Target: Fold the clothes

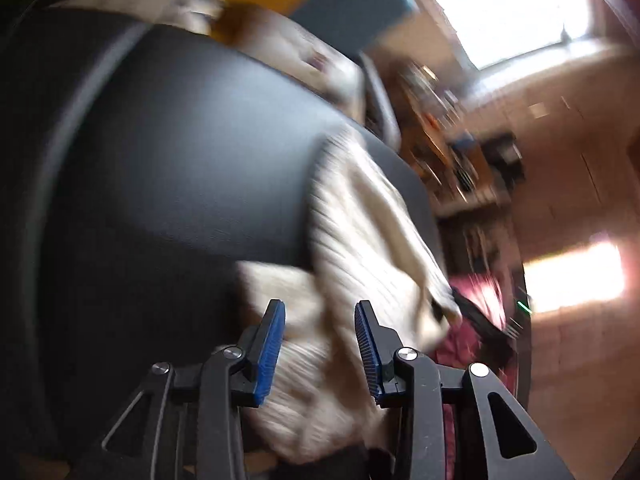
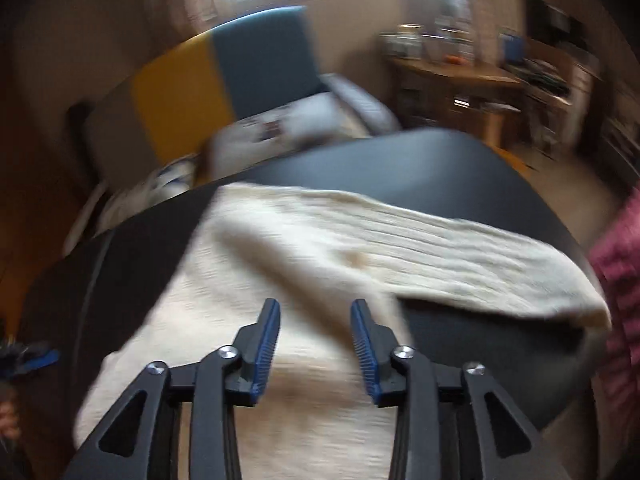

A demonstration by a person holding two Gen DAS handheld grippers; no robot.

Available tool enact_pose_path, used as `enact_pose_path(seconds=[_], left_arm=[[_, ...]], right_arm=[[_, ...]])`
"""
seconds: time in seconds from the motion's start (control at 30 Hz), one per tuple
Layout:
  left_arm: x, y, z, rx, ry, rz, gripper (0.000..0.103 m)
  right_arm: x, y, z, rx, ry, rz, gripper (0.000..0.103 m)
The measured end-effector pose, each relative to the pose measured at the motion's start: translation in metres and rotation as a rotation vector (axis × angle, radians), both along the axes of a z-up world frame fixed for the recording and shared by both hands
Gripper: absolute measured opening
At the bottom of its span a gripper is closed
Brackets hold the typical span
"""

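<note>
Two grippers are in view, one per wrist camera, and both stand with jaws parted and nothing between the blue pads. The left gripper (image 1: 320, 344) hangs above a bunched part of the cream knit sweater (image 1: 360, 216); its fingers straddle the cloth in the picture, but whether the pads touch the knit cannot be told because of blur. The right gripper (image 2: 316, 344) is likewise released, poised over the broad body of the same sweater (image 2: 320, 248), with no fabric pinched. The sweater lies on a dark table (image 2: 400, 160), spread unevenly: in the right wrist view the body runs toward the camera and one ribbed sleeve (image 2: 480, 256) stretches across to the right, its cuff at or just past the table's edge. In the left wrist view the garment sits near the table's right rim (image 1: 160, 160), partly doubled on itself. A pink quilted garment (image 2: 616, 288) shows at the right margin, just beside the sleeve's end; the same pink material (image 1: 476, 304) appears beyond the sweater in the left view. Behind the table stands a bed with a yellow and teal headboard (image 2: 224, 76), and a cluttered wooden desk (image 2: 460, 72) is to its right. Both views are motion-blurred, so fine detail of the knit is unreliable.
</note>
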State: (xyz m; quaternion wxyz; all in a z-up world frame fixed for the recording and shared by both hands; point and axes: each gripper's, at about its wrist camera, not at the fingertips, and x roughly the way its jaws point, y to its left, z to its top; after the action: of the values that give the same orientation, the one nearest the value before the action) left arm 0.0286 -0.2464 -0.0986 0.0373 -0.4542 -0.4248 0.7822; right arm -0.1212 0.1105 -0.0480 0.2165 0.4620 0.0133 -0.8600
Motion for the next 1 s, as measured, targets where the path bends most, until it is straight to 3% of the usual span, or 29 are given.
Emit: enact_pose_path(seconds=[0.1,0.27,0.47,0.6,0.63,0.67,0.73,0.77,0.8,0.83,0.87,1.0], left_arm=[[-0.001,-0.012,-0.029,0.033,-0.035,0.032,0.036],[-0.013,0.0,-0.061,0.1,-0.066,-0.001,0.04],[-0.029,0.016,-0.077,0.158,-0.091,-0.06,0.057],[-0.04,0.033,-0.082,0.169,-0.112,-0.104,0.058],[-0.042,0.037,-0.083,0.158,-0.112,-0.113,0.056],[-0.045,0.041,-0.083,0.14,-0.109,-0.118,0.034],[-0.048,0.048,-0.083,0.1,-0.101,-0.122,0.018],[-0.049,0.049,-0.082,0.093,-0.095,-0.119,0.015],[-0.05,0.05,-0.081,0.089,-0.086,-0.112,0.014],[-0.05,0.051,-0.079,0.083,-0.075,-0.105,0.012],[-0.05,0.052,-0.077,0.075,-0.065,-0.094,0.01],[-0.041,0.046,-0.055,0.057,0.016,-0.021,0.008]], right_arm=[[-0.01,-0.082,-0.004,0.036,-0.077,0.187,0.043],[-0.043,-0.179,-0.043,0.215,-0.147,0.211,0.043],[-0.071,-0.223,-0.106,0.51,-0.208,0.162,0.043],[-0.07,-0.215,-0.112,0.504,-0.195,0.17,0.055],[-0.069,-0.212,-0.113,0.499,-0.191,0.172,0.056],[-0.069,-0.209,-0.114,0.493,-0.187,0.175,0.057],[-0.068,-0.204,-0.115,0.481,-0.179,0.18,0.057],[-0.067,-0.201,-0.116,0.475,-0.175,0.183,0.056],[-0.067,-0.199,-0.117,0.47,-0.171,0.185,0.046],[-0.066,-0.196,-0.118,0.464,-0.167,0.188,0.027],[-0.064,-0.195,-0.117,0.483,-0.141,0.192,0.019],[-0.058,-0.174,-0.088,0.34,-0.085,0.184,0.016]])
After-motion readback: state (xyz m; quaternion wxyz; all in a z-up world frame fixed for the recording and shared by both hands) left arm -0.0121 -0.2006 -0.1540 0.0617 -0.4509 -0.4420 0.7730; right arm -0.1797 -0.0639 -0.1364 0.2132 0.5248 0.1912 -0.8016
